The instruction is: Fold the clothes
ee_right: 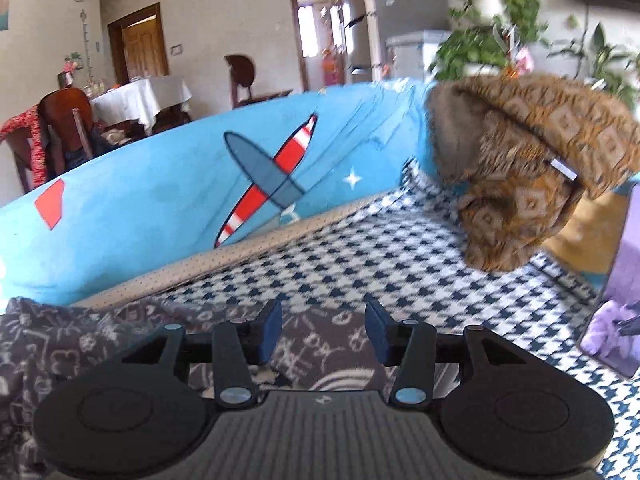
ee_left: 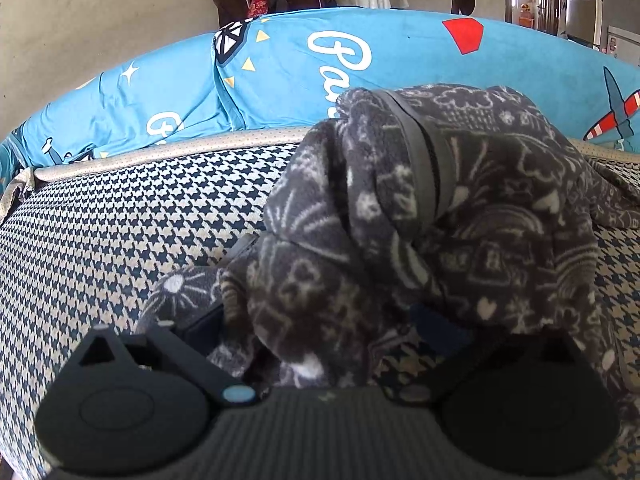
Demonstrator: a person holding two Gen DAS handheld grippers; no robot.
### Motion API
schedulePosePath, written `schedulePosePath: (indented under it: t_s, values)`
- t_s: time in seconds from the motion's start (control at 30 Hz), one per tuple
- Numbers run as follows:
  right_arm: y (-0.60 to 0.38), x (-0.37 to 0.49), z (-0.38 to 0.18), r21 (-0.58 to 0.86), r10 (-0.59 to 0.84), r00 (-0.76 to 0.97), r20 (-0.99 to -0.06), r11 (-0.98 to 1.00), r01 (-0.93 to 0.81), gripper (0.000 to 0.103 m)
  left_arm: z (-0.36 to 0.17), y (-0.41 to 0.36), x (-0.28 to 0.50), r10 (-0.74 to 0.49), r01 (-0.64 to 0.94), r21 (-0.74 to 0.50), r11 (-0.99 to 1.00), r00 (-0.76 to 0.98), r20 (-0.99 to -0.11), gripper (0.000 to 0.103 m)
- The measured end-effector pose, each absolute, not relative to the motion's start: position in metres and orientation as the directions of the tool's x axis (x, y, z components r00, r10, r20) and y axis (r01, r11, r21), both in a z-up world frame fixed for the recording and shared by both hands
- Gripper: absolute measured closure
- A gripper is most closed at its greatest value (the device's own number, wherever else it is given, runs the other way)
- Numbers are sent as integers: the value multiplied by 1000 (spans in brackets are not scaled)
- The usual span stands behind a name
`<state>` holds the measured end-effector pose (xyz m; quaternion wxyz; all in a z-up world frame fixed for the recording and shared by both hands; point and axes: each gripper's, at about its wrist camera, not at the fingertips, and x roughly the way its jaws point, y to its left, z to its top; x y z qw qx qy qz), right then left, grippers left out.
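A grey fleece garment point(ee_left: 420, 208) with white doodles and a zipper lies bunched in a heap on the houndstooth sofa seat point(ee_left: 120, 232). My left gripper point(ee_left: 320, 322) is open wide. The fleece is piled over and between its dark fingers point(ee_left: 206, 324), which are mostly hidden. In the right wrist view, a flat part of the same garment point(ee_right: 100, 340) spreads across the seat at lower left. My right gripper point(ee_right: 325, 332) hovers just above that part, open, with nothing between its blue pads point(ee_right: 272, 332).
A blue cover point(ee_right: 160, 200) with an airplane print drapes the sofa back. A brown patterned textile point(ee_right: 528, 176) is heaped on the right end, beside a purple object point(ee_right: 616, 312). Bare houndstooth seat point(ee_right: 420, 264) lies between them. Chairs and a white-clothed table point(ee_right: 140, 96) stand behind.
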<state>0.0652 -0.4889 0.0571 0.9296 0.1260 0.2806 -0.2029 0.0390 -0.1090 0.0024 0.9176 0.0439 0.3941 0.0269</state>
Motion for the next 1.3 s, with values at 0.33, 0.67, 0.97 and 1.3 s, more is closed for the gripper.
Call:
schedulePosePath:
  t_s: [0.33,0.67,0.97,1.3]
  values:
    - [-481,51,45,167,-13,794,-608,975,144,57,0,-110,42,85,-15,103,995,684,-725,0]
    - [-488,85,2,175,-48,740,-671,960,221,58,-2,-112,44,75,-5,97,995,677,-732,0]
    - [-487,90,29,83,-335,796,-504,899,431,50,-2,-111,46,68,-10,83,996,671,-739,0]
    - [-466,97,10,1,-282,787,-549,941,338,32,1,-109,46,48,-6,59,998,666,-744,0]
